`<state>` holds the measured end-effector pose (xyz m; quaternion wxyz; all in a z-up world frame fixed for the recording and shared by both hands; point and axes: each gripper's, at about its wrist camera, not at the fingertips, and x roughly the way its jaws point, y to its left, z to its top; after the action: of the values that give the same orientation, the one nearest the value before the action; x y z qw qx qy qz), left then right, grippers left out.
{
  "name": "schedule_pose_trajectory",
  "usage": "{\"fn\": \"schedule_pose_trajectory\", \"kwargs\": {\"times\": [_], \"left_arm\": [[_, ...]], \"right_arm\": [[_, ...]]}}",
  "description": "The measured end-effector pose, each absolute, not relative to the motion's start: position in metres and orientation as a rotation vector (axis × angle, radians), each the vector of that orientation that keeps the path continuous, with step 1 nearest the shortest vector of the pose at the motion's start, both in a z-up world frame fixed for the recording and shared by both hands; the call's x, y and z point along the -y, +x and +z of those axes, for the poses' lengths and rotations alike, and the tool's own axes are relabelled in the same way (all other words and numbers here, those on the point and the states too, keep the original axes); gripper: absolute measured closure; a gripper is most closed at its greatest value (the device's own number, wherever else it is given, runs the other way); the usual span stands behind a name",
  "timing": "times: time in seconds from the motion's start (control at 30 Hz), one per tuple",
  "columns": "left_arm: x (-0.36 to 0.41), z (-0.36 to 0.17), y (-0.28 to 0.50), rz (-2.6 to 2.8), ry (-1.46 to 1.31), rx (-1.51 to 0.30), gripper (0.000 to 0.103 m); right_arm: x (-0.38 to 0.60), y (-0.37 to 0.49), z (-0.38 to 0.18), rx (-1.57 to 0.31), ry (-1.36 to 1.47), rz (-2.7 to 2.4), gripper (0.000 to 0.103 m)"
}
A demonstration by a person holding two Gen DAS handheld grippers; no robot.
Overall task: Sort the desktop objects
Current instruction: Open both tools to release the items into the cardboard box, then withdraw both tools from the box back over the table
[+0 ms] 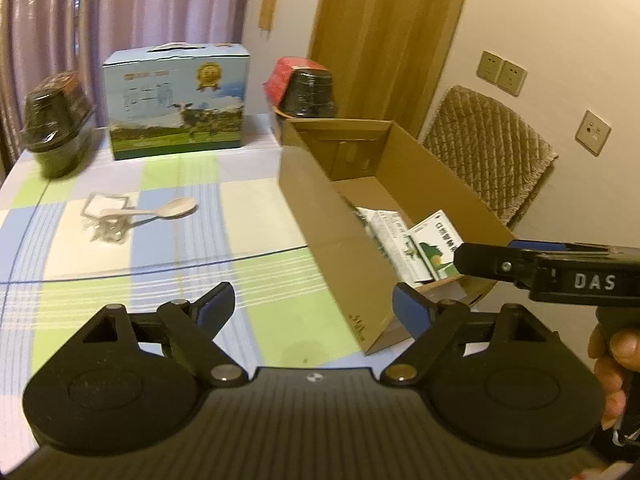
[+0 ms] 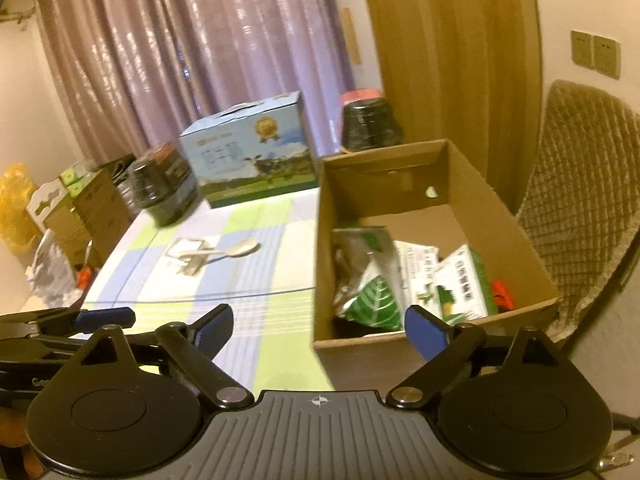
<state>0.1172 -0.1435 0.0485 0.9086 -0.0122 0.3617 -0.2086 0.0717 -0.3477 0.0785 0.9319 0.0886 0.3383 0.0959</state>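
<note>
An open cardboard box [image 1: 320,208] [image 2: 516,240] stands on the right of the checked tablecloth. Inside lie green-and-white packets [image 1: 432,246] [image 2: 456,284], a leaf-printed foil bag [image 2: 372,280] and a small orange thing [image 2: 503,292]. A pale spoon [image 1: 160,210] [image 2: 228,251] lies on a clear packet [image 1: 105,216] at mid table. My left gripper [image 1: 314,308] is open and empty over the near table. My right gripper [image 2: 320,326] is open and empty at the box's near wall; it also shows in the left wrist view [image 1: 480,260].
A blue milk carton with a cow print [image 1: 176,102] [image 2: 248,148] stands at the back. Dark wrapped tubs sit at the far left [image 1: 56,120] and behind the box [image 1: 308,88]. A quilted chair [image 1: 496,152] stands right of the table. Boxes and bags [image 2: 60,216] lie left.
</note>
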Motion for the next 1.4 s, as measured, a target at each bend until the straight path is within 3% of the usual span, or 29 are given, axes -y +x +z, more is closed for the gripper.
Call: {"fn": "schedule_pose_trajectory", "kwargs": {"times": [0.4, 0.63, 1.4], "left_arm": [[0.080, 0.040, 0.104, -0.345, -0.038, -0.758, 0.007], [0.046, 0.029, 0.105, -0.292, -0.032, -0.768, 0.001], [-0.028, 0.008, 0.144, -0.228, 0.030, -0.784, 0.001]], "right_arm": [[0.305, 0.069, 0.078, -0.701, 0.132, 0.254, 0.002], [0.282, 0.075, 0.076, -0.717, 0.095, 0.286, 0.002], [0.208, 0.127, 0.053, -0.712, -0.141, 0.430, 0.002]]}}
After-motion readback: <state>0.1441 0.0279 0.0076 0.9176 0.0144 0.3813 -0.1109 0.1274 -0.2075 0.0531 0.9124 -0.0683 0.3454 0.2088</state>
